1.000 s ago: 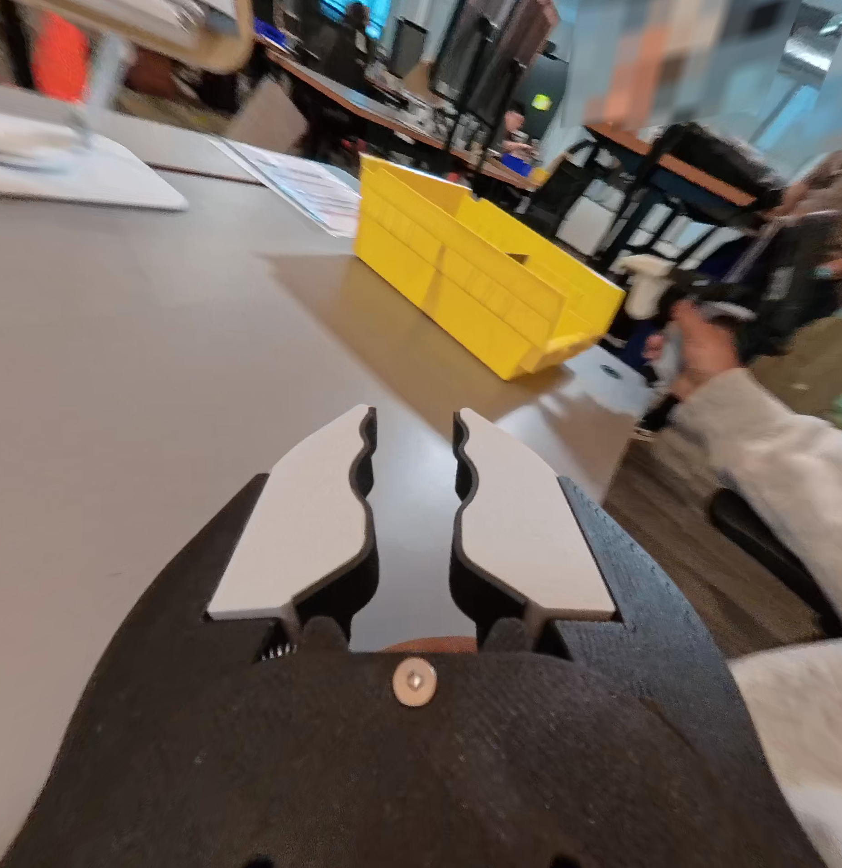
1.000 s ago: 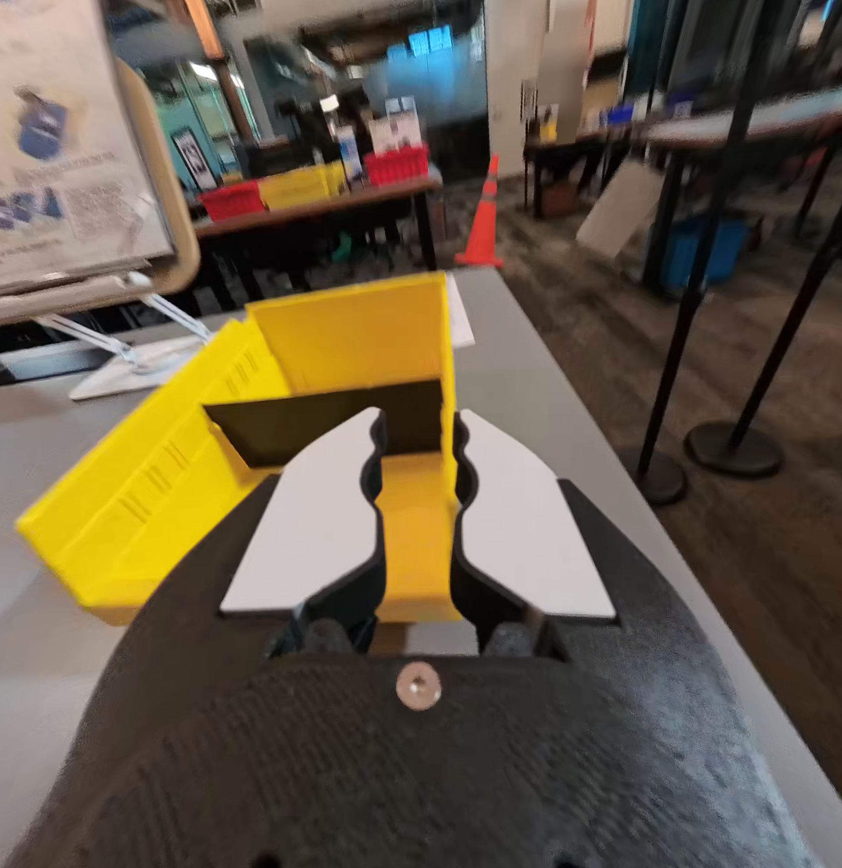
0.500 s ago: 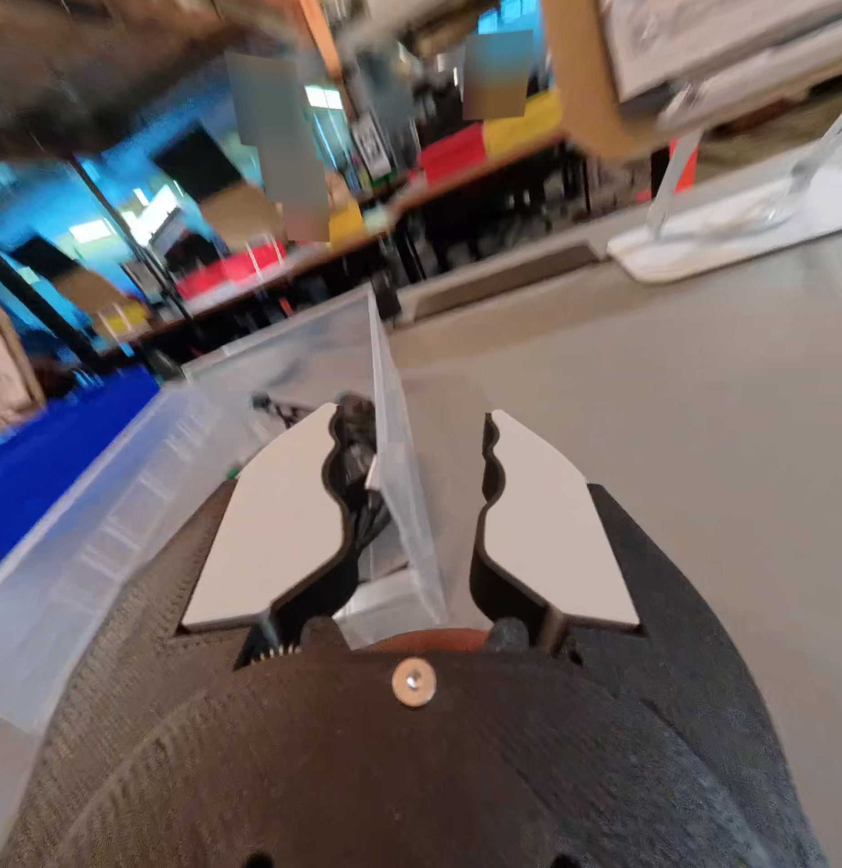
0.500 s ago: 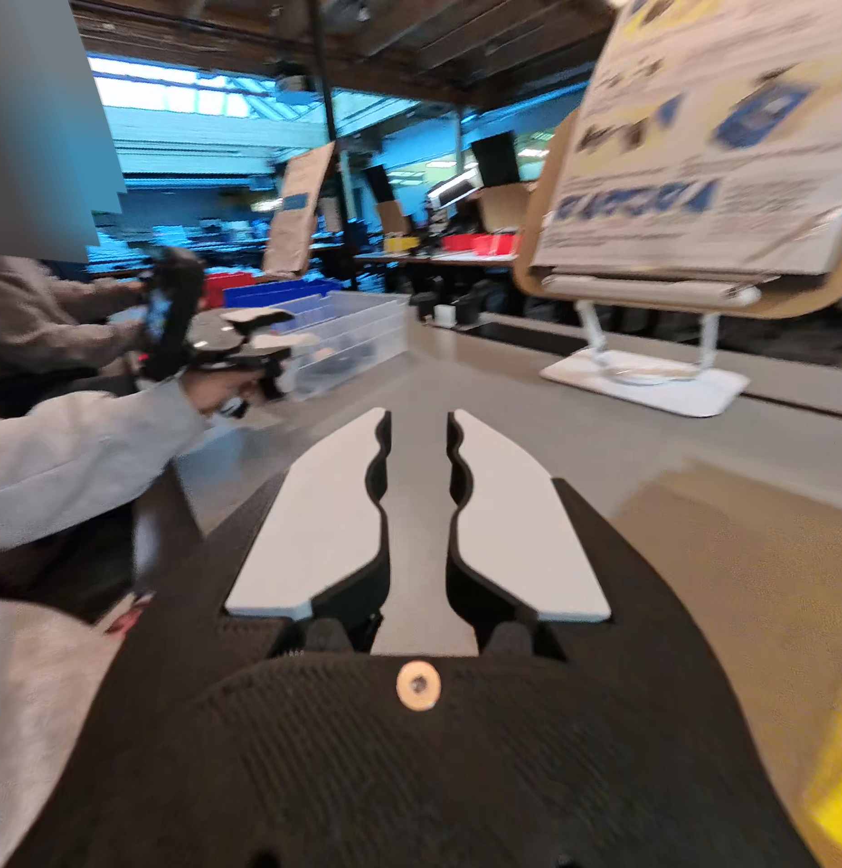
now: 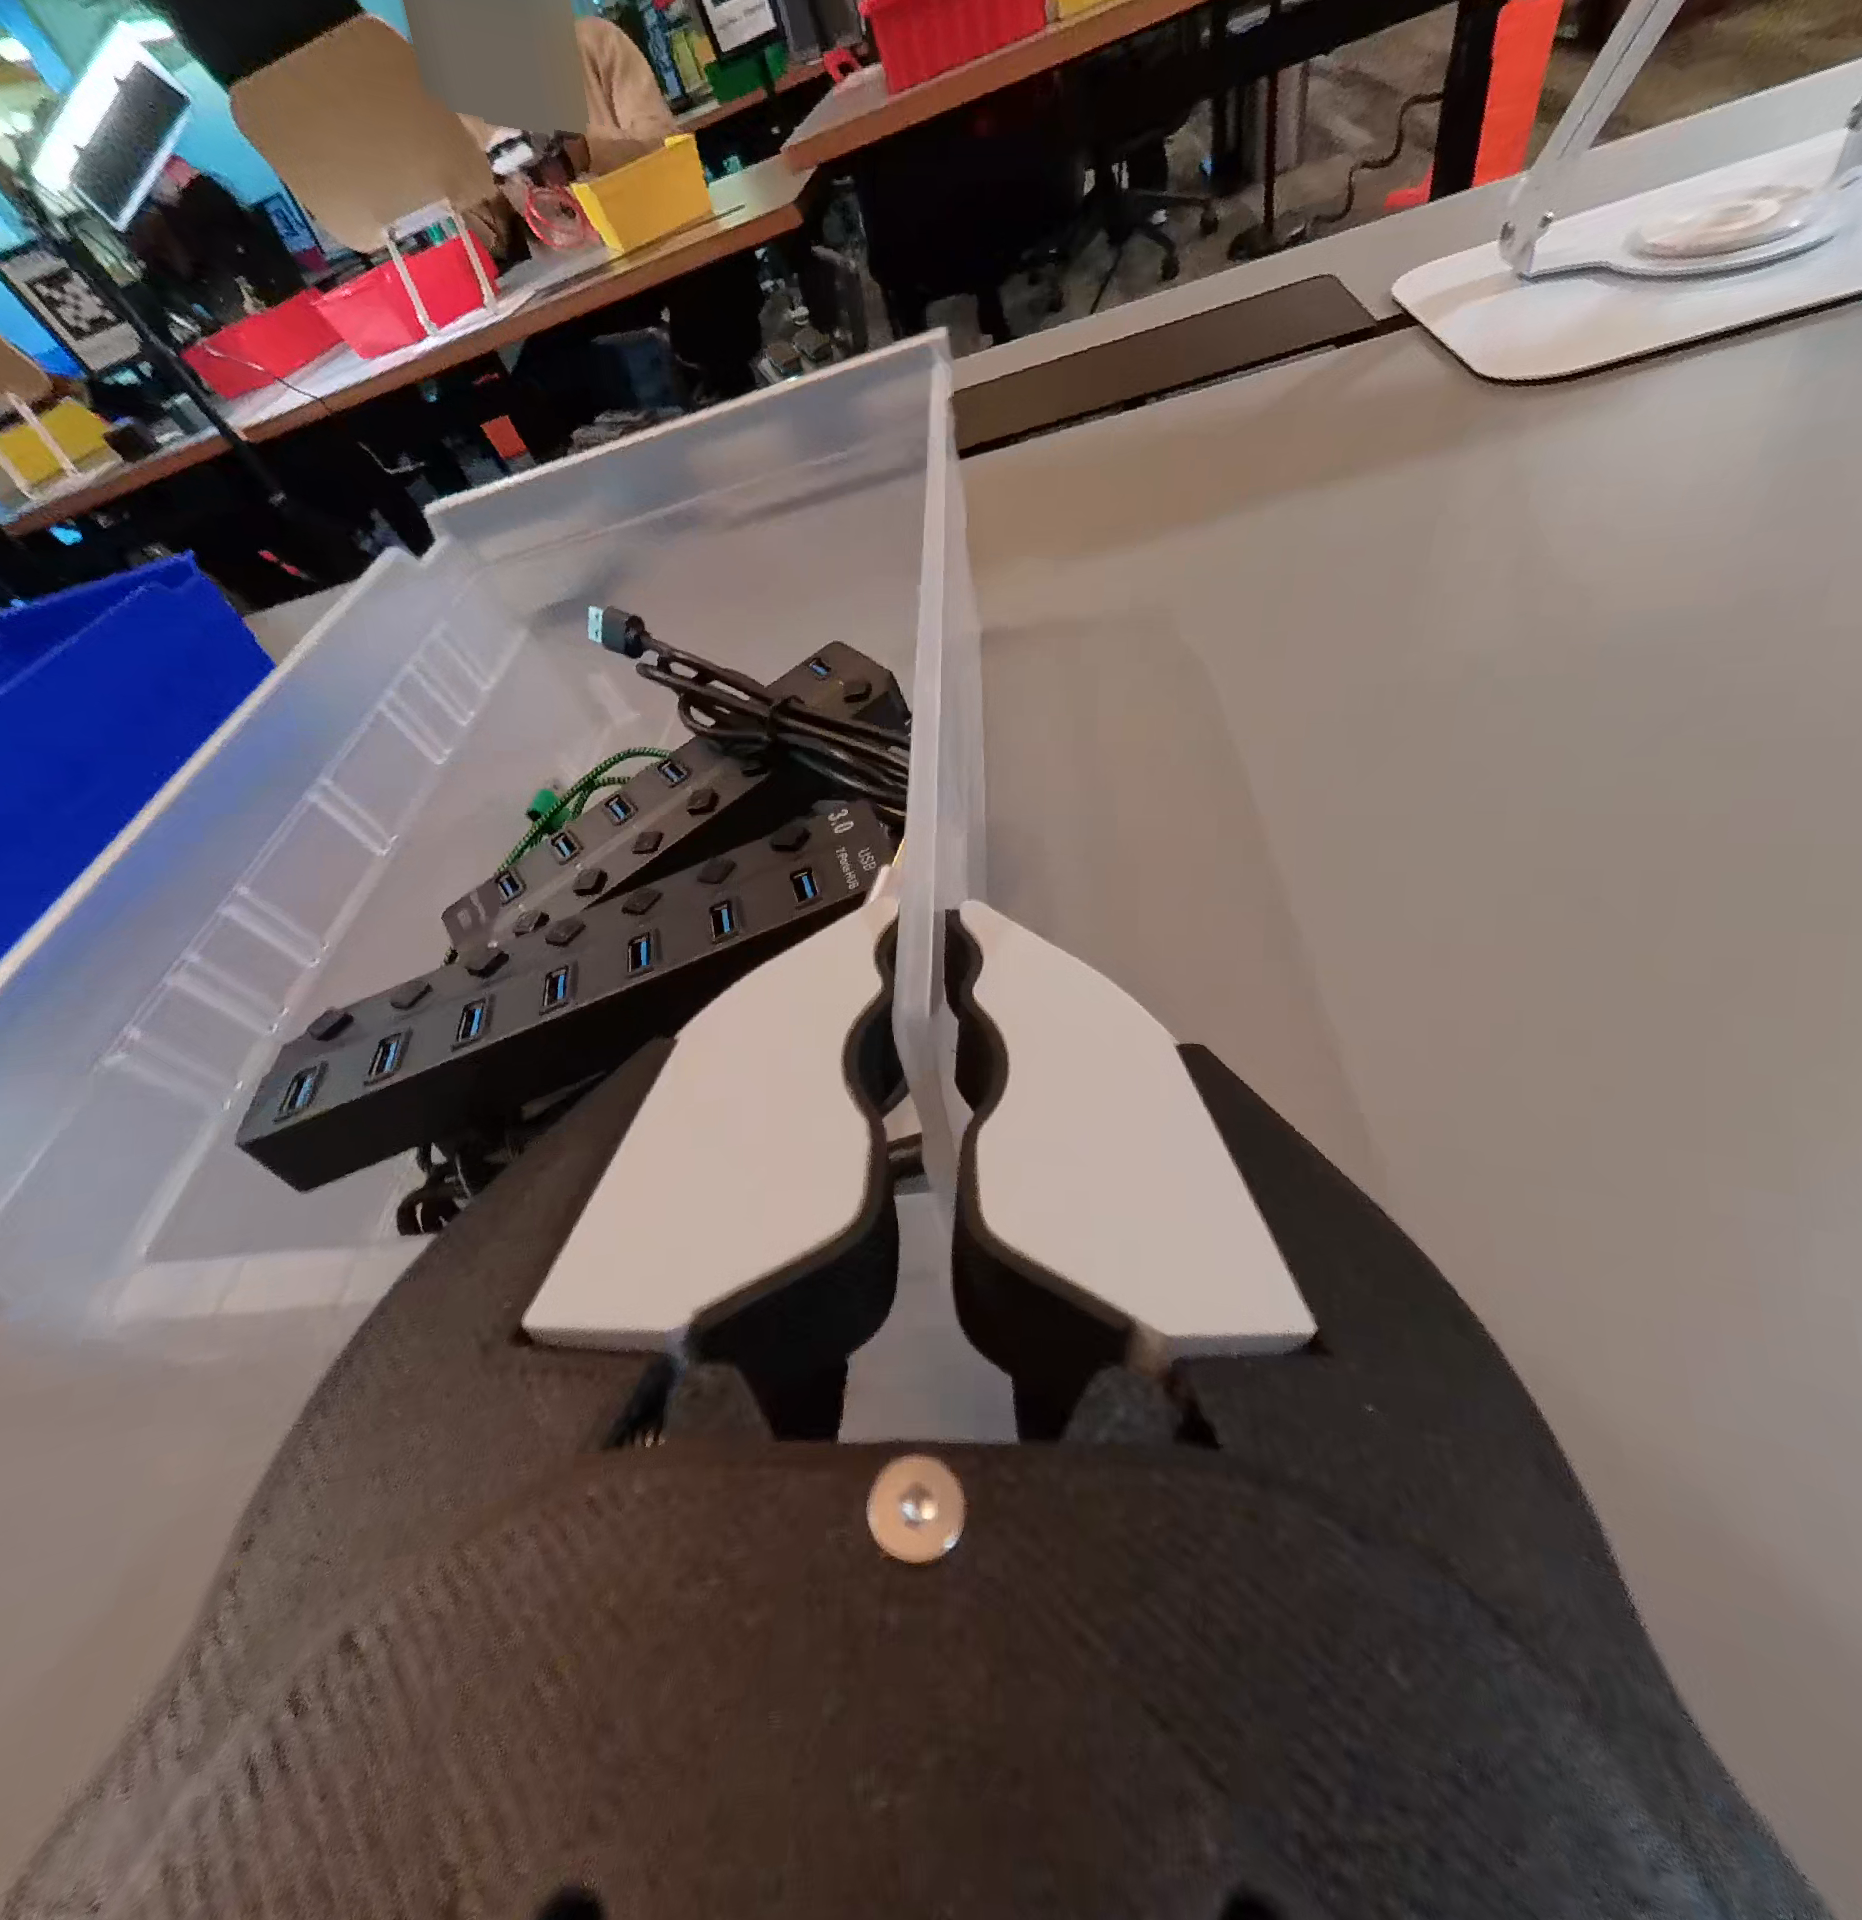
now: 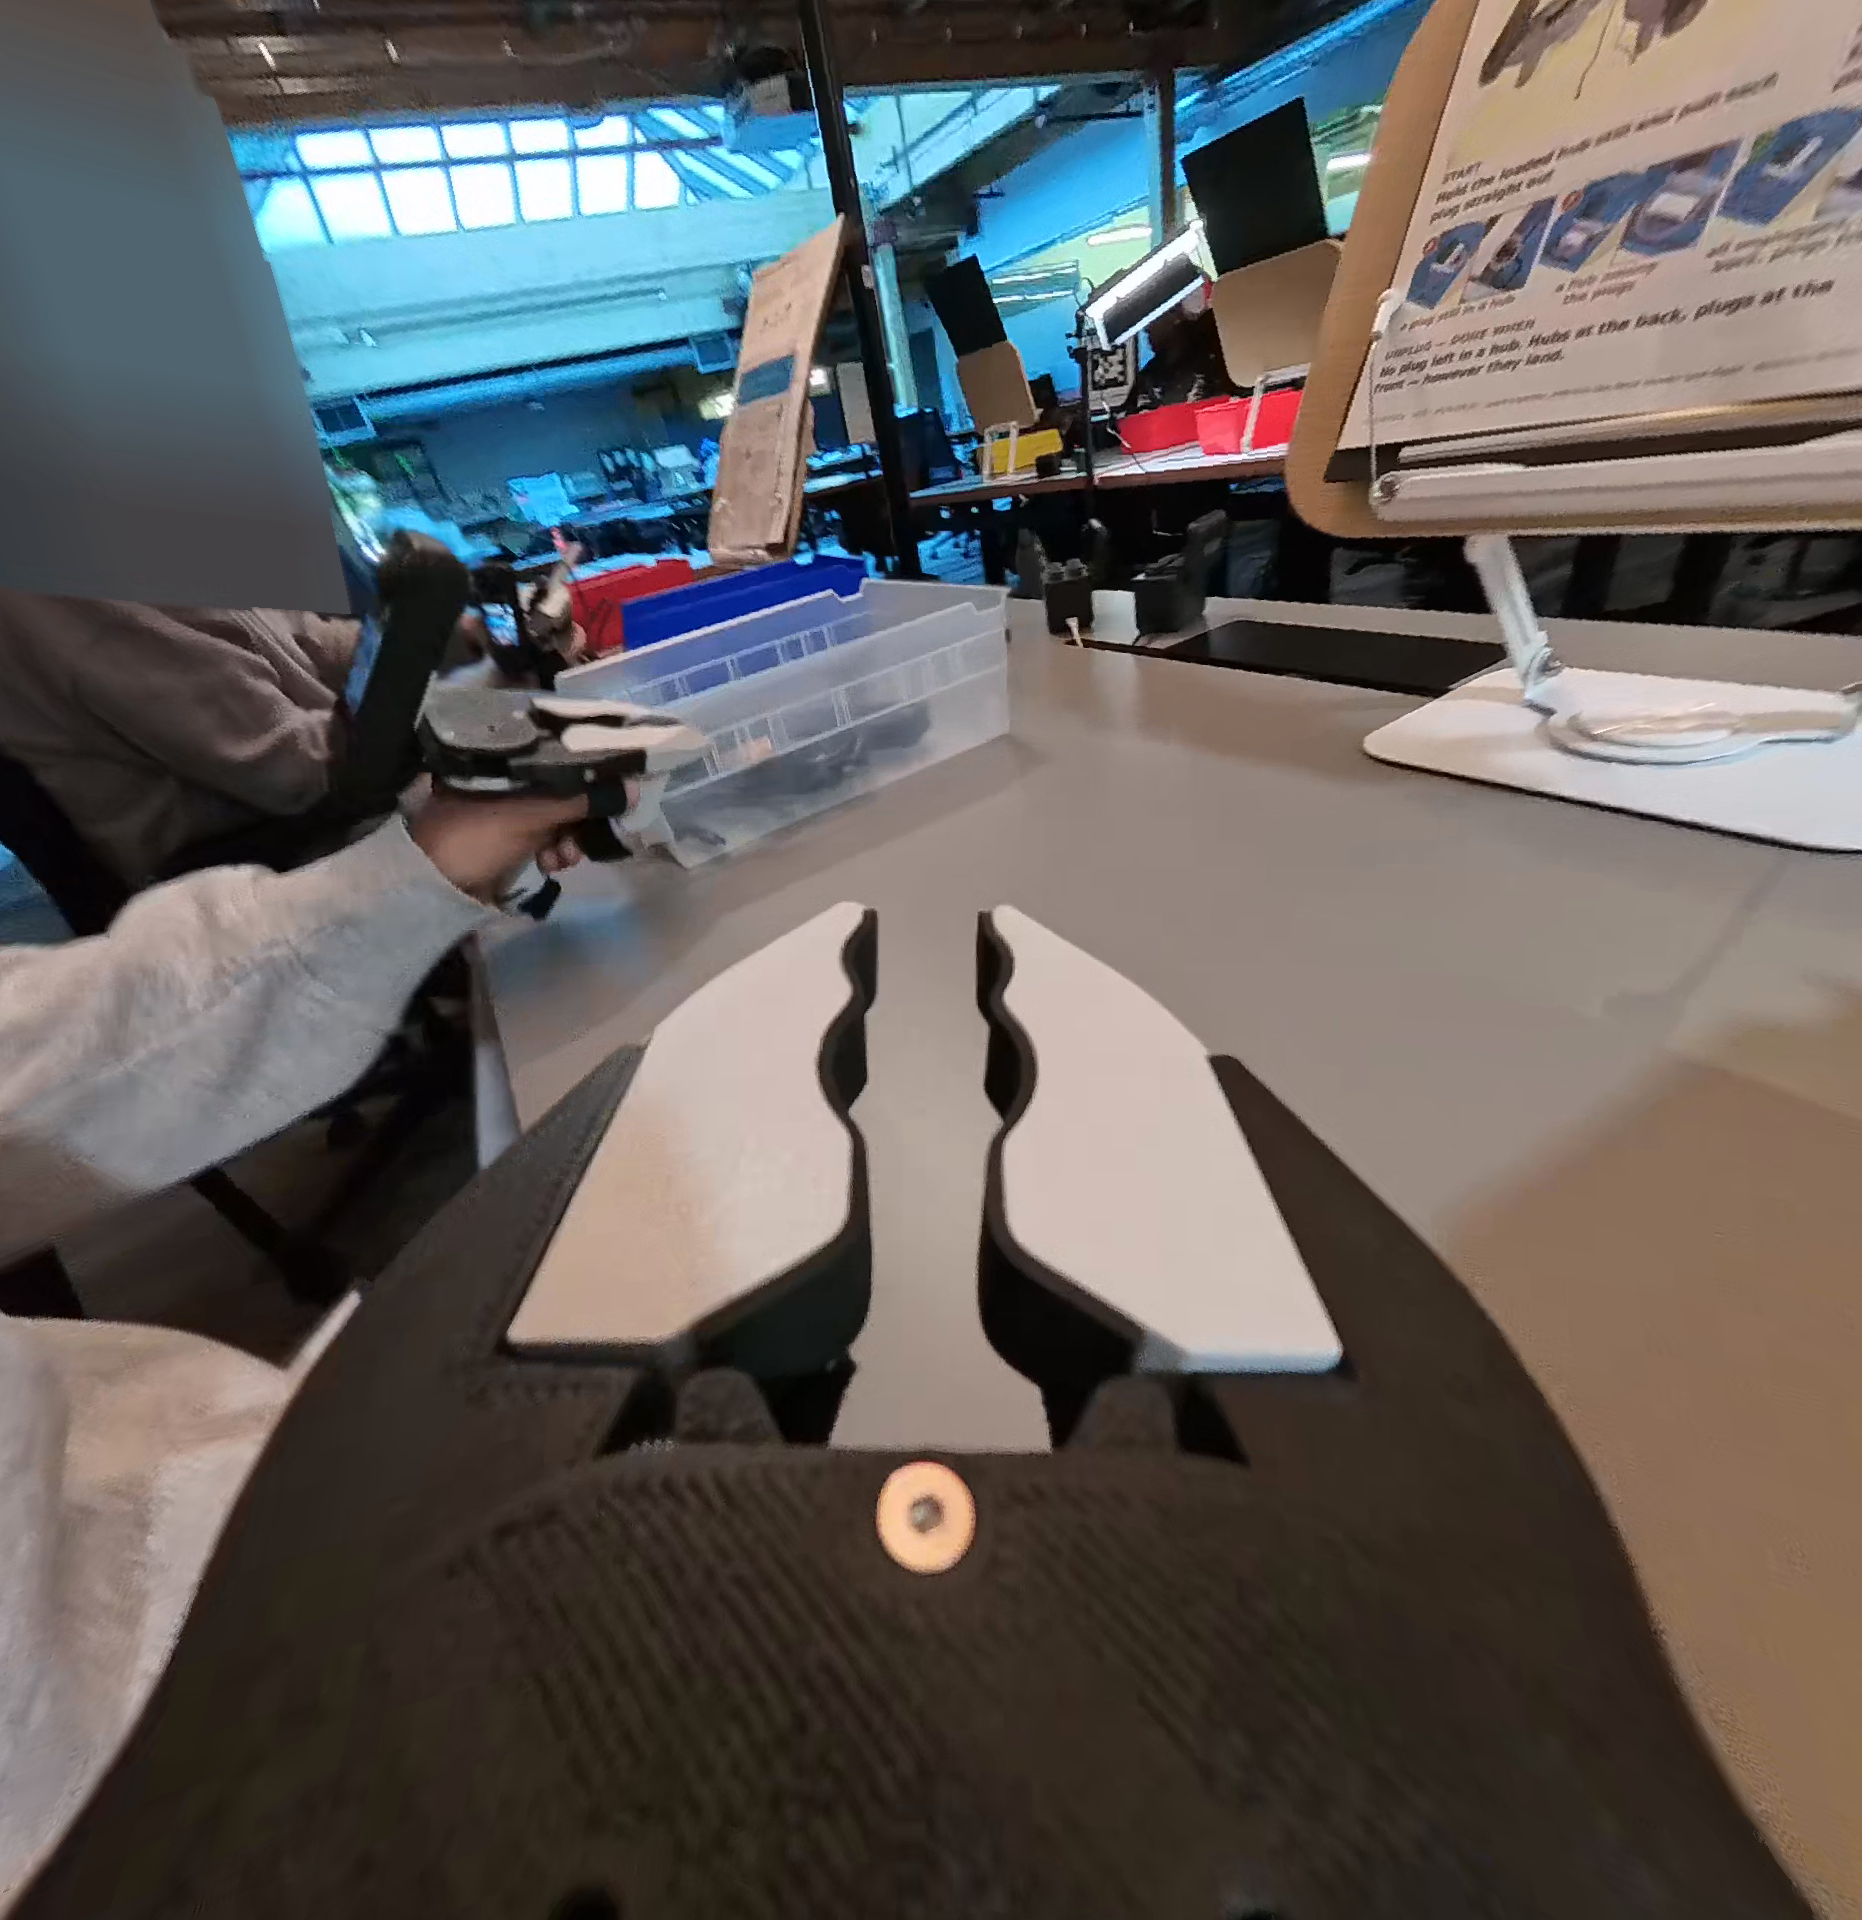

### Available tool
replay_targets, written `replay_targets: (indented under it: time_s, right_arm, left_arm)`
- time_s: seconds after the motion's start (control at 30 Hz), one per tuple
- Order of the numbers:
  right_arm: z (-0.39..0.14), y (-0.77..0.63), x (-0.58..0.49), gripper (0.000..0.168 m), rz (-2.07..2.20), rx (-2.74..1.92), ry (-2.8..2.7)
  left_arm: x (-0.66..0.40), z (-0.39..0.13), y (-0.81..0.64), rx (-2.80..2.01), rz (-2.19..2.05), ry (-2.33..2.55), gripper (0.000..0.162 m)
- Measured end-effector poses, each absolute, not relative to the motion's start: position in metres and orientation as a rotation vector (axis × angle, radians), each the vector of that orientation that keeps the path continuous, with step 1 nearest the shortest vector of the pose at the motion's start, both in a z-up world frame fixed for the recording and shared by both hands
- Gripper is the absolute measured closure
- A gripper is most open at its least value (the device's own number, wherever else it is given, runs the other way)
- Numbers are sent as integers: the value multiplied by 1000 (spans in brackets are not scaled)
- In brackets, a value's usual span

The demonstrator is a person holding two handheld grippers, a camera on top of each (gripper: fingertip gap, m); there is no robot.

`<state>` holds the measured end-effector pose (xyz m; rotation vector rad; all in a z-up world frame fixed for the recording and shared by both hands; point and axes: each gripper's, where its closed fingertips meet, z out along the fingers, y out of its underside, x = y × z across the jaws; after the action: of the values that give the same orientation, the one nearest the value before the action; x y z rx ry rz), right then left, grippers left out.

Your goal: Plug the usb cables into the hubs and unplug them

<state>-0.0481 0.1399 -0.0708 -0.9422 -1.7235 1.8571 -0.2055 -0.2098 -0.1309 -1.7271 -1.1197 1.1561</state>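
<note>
1. Obscured: the left gripper body covers the near end of the clear bin. The lower part of the bin's right wall sits between the jaws and hides part of the inner pads.
2. Obscured: the black cable bundle runs behind that wall at its right end. Where the green braided cable ends cannot be made out.
3. Left gripper: jaws narrow, closed on the bin's right wall, one finger inside the bin and one outside.
4. Bin contents: three long black USB hubs lie overlapping at angles, ports upward. The black cable bundle rests on the farthest hub, its silver plug free and raised. No plug is seen seated in a port.
5. Right gripper: jaws narrowly apart, holding nothing, above bare table, well apart from the bin.
6. Right wrist view: the bin stands at the table's left edge with the left gripper at its near corner. Contents show only as dark shapes through the wall.
7. A blue bin stands just beside the clear bin, its inside out of view.
8. A document stand is cut off at the frame edge.
</note>
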Motion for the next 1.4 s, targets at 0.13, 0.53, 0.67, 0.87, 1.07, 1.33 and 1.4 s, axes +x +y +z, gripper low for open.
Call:
replay_targets:
  time_s: [0.13,0.53,0.67,0.87,1.07,1.33,1.4]
  right_arm:
    - [-73,126,-61,149,1961,-987,-1751]
    - [-99,57,-74,148,1941,-825,-2054]
    - [-113,46,-72,141,1907,-814,-2155]
    - [-91,13,-97,136,1791,-616,-2217]
    - [-45,-89,-169,120,1625,-278,-2379]
    - [-82,-224,-278,135,741,359,-2674]
    - [-117,-225,-289,127,465,450,-2870]
  left_arm:
    - [-180,-131,-213,-1729,1112,-1117,157]
    - [-133,-130,-197,-1797,1189,-959,155]
    - [-128,-118,-186,-1683,1173,-976,136]
    - [-120,-108,-174,-1580,1112,-975,116]
    - [-122,-109,-172,-1560,1117,-900,117]
    - [-128,-113,-172,-1574,1156,-848,115]
    - [-128,-113,-172,-1574,1152,-844,115]
